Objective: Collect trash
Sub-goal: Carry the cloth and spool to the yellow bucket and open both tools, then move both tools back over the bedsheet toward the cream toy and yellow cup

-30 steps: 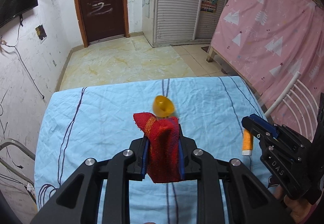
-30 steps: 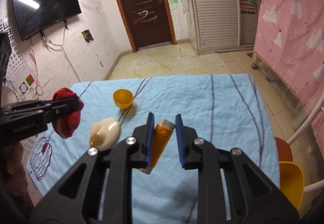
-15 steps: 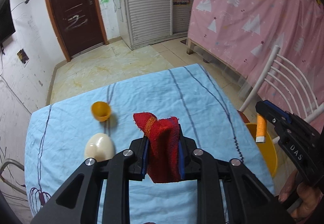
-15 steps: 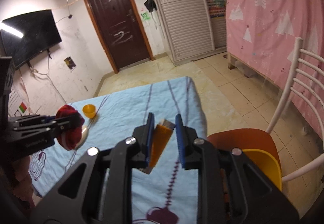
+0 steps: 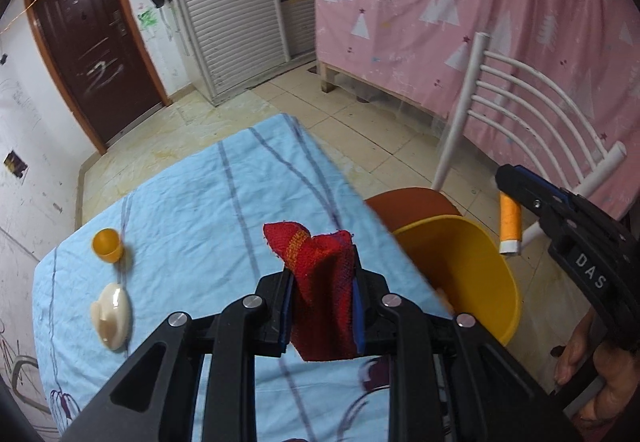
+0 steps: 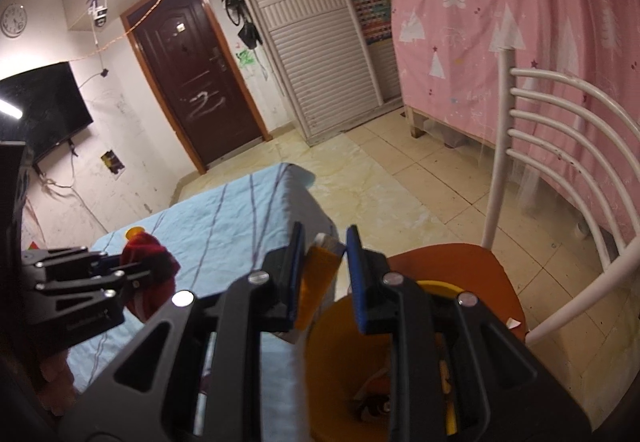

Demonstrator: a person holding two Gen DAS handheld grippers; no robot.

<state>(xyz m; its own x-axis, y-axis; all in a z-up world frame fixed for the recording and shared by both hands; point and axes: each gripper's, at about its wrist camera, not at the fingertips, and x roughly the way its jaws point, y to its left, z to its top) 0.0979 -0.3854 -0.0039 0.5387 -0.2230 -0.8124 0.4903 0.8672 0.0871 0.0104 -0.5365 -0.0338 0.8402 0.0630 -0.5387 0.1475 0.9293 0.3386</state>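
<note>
Two pieces of trash are in hand and on their way to the bin. The left tool [image 5: 322,306] pinches a bunched red knitted cloth [image 5: 320,282] between its blue pads, holding it above the right-hand part of the blue-sheeted surface [image 5: 192,210], not yet over the yellow bin [image 5: 472,266]. The right tool [image 6: 323,274] pinches a small orange tube [image 6: 316,282] with a white cap; seen from the left wrist view, the tube hangs cap-down from that tool just right of the bin's far rim, over the rust-red seat of the white chair [image 5: 516,90] on which the bin stands. A hand [image 5: 592,362] grips the right tool's handle at the near right edge.

Looking down from the right wrist view, the bin already holds something, an indistinct wrapper or scraps on its floor, so some collecting appears to be done. Neither held item has been dropped yet.

Two things lie on the left of the surface, well apart from both tools: a small orange cup [image 5: 107,244] and, nearer, a cream-coloured plastic piece [image 5: 112,314] shaped like a hook or scoop. Whether they count as trash cannot be told from the pictures; if they do, the job looks to be roughly half done, with two releases over the bin and at least one more trip across the surface remaining.
</note>
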